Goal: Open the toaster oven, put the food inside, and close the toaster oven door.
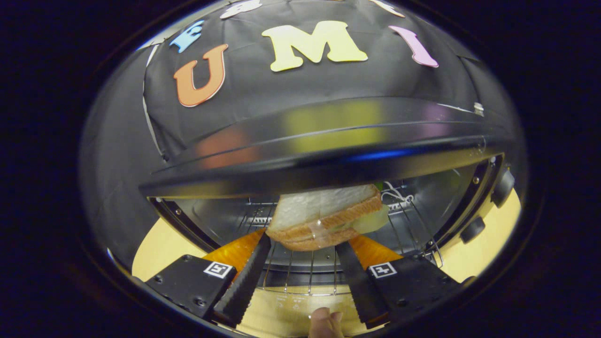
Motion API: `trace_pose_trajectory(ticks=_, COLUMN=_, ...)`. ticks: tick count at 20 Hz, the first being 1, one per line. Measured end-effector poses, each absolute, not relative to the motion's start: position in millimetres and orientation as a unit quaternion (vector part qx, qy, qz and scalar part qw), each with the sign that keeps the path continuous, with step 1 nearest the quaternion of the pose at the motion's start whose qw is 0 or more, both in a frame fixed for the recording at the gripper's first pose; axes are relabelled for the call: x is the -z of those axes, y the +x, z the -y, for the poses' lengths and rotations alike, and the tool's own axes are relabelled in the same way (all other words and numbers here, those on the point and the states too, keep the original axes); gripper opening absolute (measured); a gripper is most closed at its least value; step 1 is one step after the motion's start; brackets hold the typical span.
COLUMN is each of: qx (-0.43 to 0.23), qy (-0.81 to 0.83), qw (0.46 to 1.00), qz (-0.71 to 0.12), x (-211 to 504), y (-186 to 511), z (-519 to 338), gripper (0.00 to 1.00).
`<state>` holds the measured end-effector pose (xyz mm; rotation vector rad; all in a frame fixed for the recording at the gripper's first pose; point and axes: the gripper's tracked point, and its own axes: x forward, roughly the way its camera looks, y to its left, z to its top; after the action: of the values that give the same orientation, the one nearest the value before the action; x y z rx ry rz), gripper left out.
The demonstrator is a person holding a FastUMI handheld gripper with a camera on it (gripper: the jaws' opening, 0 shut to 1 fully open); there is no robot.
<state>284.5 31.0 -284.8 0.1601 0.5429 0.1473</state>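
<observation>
Gripping the sandwich point(324, 218) by its near crust edge, the gripper point(303, 246) has both fingers closed on it, just inside the open toaster oven point(300, 141) above its rack point(300, 274). It looks soft, light, easily crushed.

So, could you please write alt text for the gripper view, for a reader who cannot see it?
The tool holds a sandwich between its two fingers at the open mouth of a black toaster oven, above the wire rack. A person's fingertips show below.

one sandwich point(326, 217), one toaster oven point(328, 155), one tool point(305, 244), two fingers point(244, 281).
</observation>
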Motion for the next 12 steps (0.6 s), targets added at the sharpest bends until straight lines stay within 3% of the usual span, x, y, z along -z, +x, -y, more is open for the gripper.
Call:
trace_pose_trajectory(ticks=6, qx=-0.073, qy=-0.005, qw=0.954, qz=-0.292, x=290.4, y=248.9, z=-30.1, gripper=0.91)
trace_pose_trajectory(ticks=12, qx=-0.015, qy=-0.038, qw=0.96, qz=-0.276, x=262.0, y=199.6, z=-8.4, gripper=0.93)
